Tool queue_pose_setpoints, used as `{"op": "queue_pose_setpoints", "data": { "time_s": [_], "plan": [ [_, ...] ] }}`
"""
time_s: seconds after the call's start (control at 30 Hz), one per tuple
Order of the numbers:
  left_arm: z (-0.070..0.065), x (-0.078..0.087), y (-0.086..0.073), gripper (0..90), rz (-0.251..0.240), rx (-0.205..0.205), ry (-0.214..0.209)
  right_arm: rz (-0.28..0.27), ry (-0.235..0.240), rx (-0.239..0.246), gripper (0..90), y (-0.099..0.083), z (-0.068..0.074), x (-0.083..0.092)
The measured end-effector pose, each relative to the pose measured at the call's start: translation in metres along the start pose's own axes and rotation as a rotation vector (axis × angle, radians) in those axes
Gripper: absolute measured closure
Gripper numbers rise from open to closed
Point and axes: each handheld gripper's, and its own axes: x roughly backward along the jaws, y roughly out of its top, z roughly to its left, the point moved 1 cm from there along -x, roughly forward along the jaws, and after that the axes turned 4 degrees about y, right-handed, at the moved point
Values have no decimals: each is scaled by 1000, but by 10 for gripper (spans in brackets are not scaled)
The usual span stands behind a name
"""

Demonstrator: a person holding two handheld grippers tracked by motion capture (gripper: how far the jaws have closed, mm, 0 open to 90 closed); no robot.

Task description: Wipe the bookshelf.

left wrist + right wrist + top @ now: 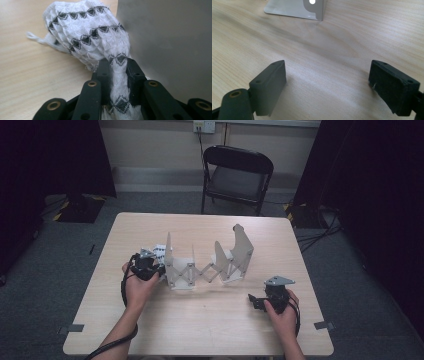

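Cloth (92, 37), white with rows of black triangles, pinched between the 2 jaws of the left gripper (152, 268) and bunched into a lump beyond the pads. Lying at about 9 o'clock on the table (210, 330), touching the wood, pressed against the leftmost grey panel of the rack (200, 270). Seen in the high view as a small white patch (159, 251) just at 12 o'clock from the left hand (137, 287). In the left gripper view, a twisted strand of the fabric clamped tight between the black pads, a loose thread trailing out at 9 o'clock over the wood, the grey panel standing upright and close at 3 o'clock.

Rack: pale grey, with 4 upright panels joined by a scissor lattice, set near the table's middle, stretched from 9 o'clock toward 2 o'clock.

Right gripper (256, 301) at about 4 o'clock on the table, well apart from the rack, held in the right hand (282, 312), jaws spread wide with nothing between them; bare wood under them in the right gripper view, a corner of a grey panel (297, 8) up at 12 o'clock.

Black folding chair (237, 175) beyond the far edge, at 12 o'clock.
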Motion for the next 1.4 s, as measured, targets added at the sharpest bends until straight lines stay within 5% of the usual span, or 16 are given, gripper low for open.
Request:
{"op": "queue_pose_setpoints", "data": {
  "time_s": [0.37,0.8,1.03,1.1,1.23,1.4],
  "plan": [
    [1,-6,-18,758,16,3,-2,1,1,-1,135,0,0,0],
    [8,32,-57,721,10,-4,-13,0,-9,-11,135,1,0,-2],
    [6,40,-64,702,5,-38,-20,0,-11,-12,135,2,-1,-2],
    [6,41,-64,661,5,-40,-18,0,-11,-11,135,2,-1,-2],
    [8,46,-65,400,-1,-76,1,-1,-11,-10,134,2,-1,-2],
    [16,57,-73,291,19,-81,4,-1,-12,-12,134,2,-1,-2]
  ]
}}
